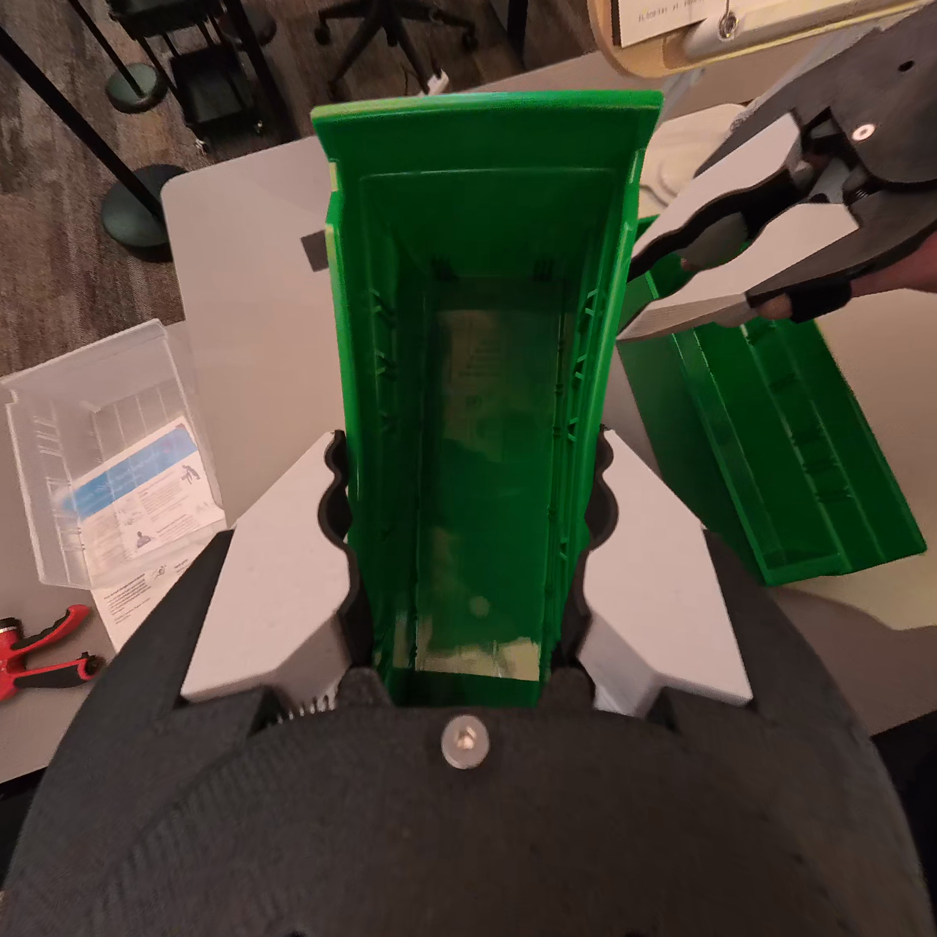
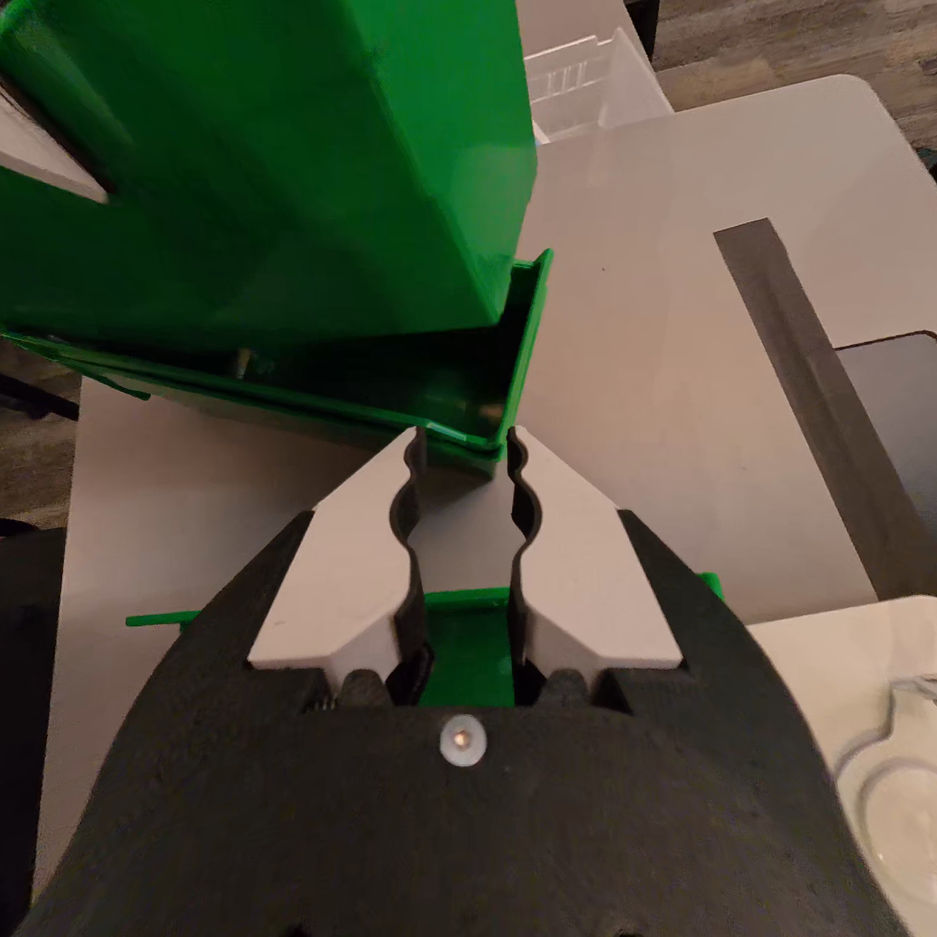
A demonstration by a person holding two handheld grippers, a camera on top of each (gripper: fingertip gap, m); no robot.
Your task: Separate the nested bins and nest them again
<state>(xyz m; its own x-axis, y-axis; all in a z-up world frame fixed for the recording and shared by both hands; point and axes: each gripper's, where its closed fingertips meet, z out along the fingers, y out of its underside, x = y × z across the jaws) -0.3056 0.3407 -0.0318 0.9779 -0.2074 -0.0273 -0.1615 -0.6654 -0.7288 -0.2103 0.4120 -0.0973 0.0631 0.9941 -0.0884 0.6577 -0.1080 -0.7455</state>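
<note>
My left gripper (image 1: pixel 471 438) is shut on a green bin (image 1: pixel 487 456), with one finger on each long side wall and the bin's open inside facing the camera. In the right wrist view this bin (image 2: pixel 284 167) hangs tilted, its low end inside a second green bin (image 2: pixel 456 405) on the table. A third green bin (image 1: pixel 791 456) lies on the table to the right, and it also shows under my right gripper (image 2: pixel 466 654). My right gripper (image 2: pixel 464 436) is open and empty, its tips at the near corner of the second bin; it also shows in the left wrist view (image 1: pixel 631 301).
A clear plastic bin (image 1: pixel 101 456) holding a printed sheet stands at the left of the grey table (image 1: pixel 243 304). A red-and-black hand tool (image 1: pixel 40 654) lies near the front left. A dark strip (image 2: pixel 811 405) crosses the table. Chairs and stand bases are on the floor beyond.
</note>
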